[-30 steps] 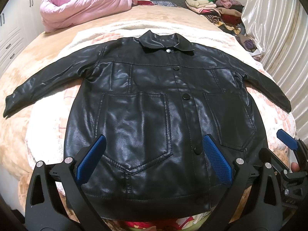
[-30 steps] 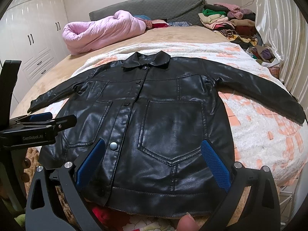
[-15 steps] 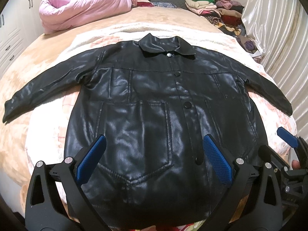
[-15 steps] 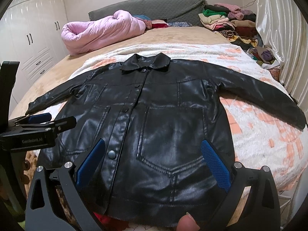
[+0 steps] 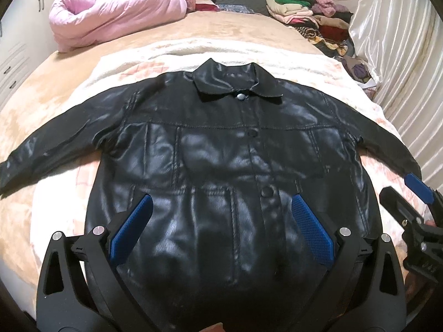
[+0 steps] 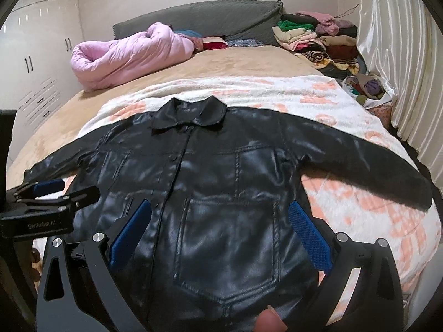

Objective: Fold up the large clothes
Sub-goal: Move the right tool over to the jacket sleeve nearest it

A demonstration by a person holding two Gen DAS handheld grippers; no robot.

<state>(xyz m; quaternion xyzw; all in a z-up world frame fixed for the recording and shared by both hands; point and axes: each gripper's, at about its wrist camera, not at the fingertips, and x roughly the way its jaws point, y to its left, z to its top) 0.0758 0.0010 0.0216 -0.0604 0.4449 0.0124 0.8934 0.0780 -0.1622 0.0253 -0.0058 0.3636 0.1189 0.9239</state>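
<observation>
A black leather jacket [image 5: 221,149] [image 6: 221,182] lies flat, front up and buttoned, on a white-and-peach blanket [image 6: 277,91], collar pointing away, both sleeves spread out sideways. My left gripper [image 5: 220,227] is open above the jacket's lower left half, its blue pads [image 5: 130,229] wide apart with nothing between them. My right gripper [image 6: 218,229] is open above the lower right half and its pocket. Each gripper shows at the edge of the other's view. The jacket's hem is hidden below both views.
A rolled pink quilt [image 6: 124,55] lies at the head of the bed. A pile of folded clothes [image 6: 313,38] sits at the far right by a white curtain [image 6: 398,55]. White cabinets [image 6: 36,55] stand on the left. A fingertip [image 6: 270,321] shows at the bottom edge.
Both grippers have moved forward and lower over the jacket, so its hem has slid out of view and the collar sits closer. Both stay open.
</observation>
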